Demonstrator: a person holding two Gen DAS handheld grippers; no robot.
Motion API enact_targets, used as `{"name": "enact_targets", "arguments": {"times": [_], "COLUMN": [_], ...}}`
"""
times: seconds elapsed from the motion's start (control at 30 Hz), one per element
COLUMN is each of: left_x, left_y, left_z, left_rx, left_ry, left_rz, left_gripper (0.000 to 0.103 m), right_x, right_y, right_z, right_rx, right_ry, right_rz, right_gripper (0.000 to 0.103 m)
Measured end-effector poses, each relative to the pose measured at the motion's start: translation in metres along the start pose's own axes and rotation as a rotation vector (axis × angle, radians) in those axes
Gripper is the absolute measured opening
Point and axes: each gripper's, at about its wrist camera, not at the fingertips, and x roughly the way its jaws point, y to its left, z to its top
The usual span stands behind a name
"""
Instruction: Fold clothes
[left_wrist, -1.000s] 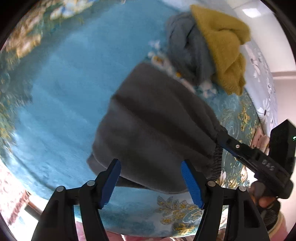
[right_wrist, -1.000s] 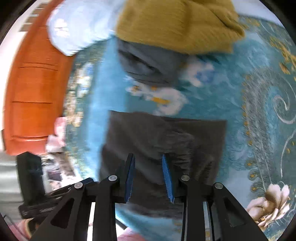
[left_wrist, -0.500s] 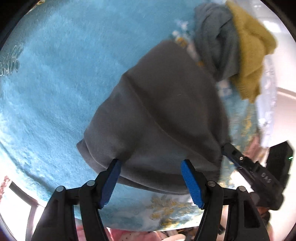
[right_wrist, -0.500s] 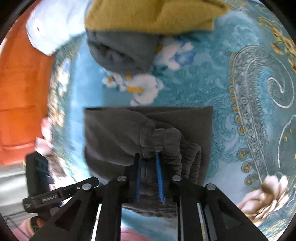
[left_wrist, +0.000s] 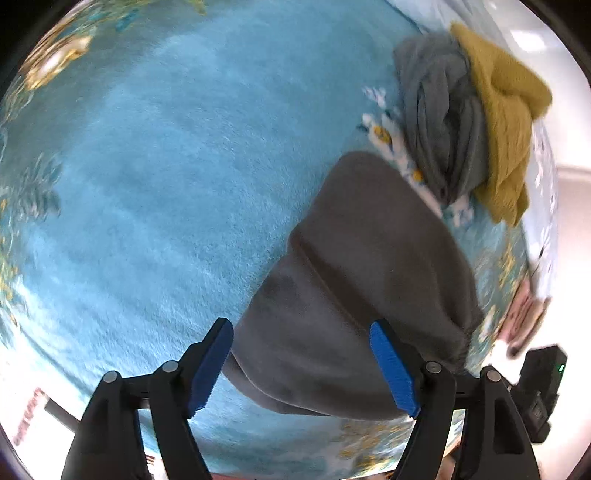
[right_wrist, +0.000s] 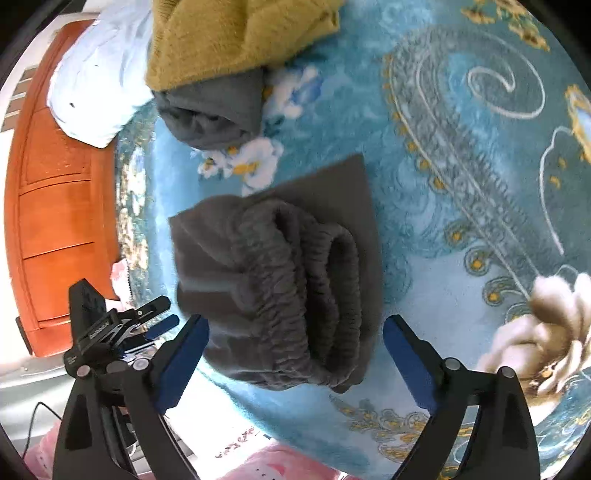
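Dark grey folded trousers (left_wrist: 354, 280) lie on the blue patterned blanket (left_wrist: 166, 166) near its front edge; in the right wrist view (right_wrist: 280, 280) their gathered waistband faces me. My left gripper (left_wrist: 303, 365) is open and empty, just above the trousers' near edge. My right gripper (right_wrist: 295, 362) is open and empty, its blue pads either side of the waistband end, apart from the cloth. The left gripper (right_wrist: 122, 332) also shows at the left of the right wrist view.
A grey garment (left_wrist: 439, 136) and a mustard knit (left_wrist: 506, 122) lie bunched behind the trousers, also in the right wrist view (right_wrist: 218, 110) (right_wrist: 229, 40). A white pillow (right_wrist: 96, 85) and an orange wooden headboard (right_wrist: 48, 221) are at left. The blanket's edge runs just below the grippers.
My right gripper was shut on the trousers' waistband half a second ago; it has let go, opened wide and drawn back. The left gripper stayed open and shifted left.
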Motion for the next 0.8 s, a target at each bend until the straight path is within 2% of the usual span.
{"name": "enact_targets", "arguments": {"times": [0.07, 0.13, 0.2, 0.27, 0.33, 0.53, 0.7, 0.8], "left_x": [0.008, 0.014, 0.019, 0.023, 0.028, 0.04, 0.047, 0.049], "left_y": [-0.001, 0.0, 0.002, 0.004, 0.006, -0.001, -0.016, -0.023], "left_z": [0.005, 0.01, 0.016, 0.023, 0.029, 0.044, 0.051, 0.056], "left_rx": [0.033, 0.041, 0.037, 0.031, 0.026, 0.053, 0.114, 0.138], "left_ry": [0.023, 0.042, 0.051, 0.059, 0.067, 0.115, 0.133, 0.132], "left_rz": [0.009, -0.012, -0.029, -0.045, -0.062, -0.124, -0.115, -0.099], "left_gripper": [0.084, 0.085, 0.094, 0.098, 0.098, 0.1, 0.1, 0.1], "right_x": [0.007, 0.012, 0.018, 0.025, 0.03, 0.037, 0.048, 0.052], "right_y": [-0.005, -0.01, -0.015, -0.021, -0.027, -0.035, -0.029, -0.025], "right_z": [0.001, 0.004, 0.008, 0.01, 0.012, 0.012, 0.016, 0.018], "right_rx": [0.011, 0.016, 0.017, 0.026, 0.039, 0.054, 0.042, -0.004], "right_ry": [-0.008, -0.005, 0.006, 0.02, 0.035, 0.033, 0.074, 0.081], "right_rz": [-0.012, -0.008, -0.006, 0.002, 0.016, 0.098, 0.159, 0.145], "right_gripper": [0.096, 0.096, 0.096, 0.097, 0.103, 0.103, 0.103, 0.103]}}
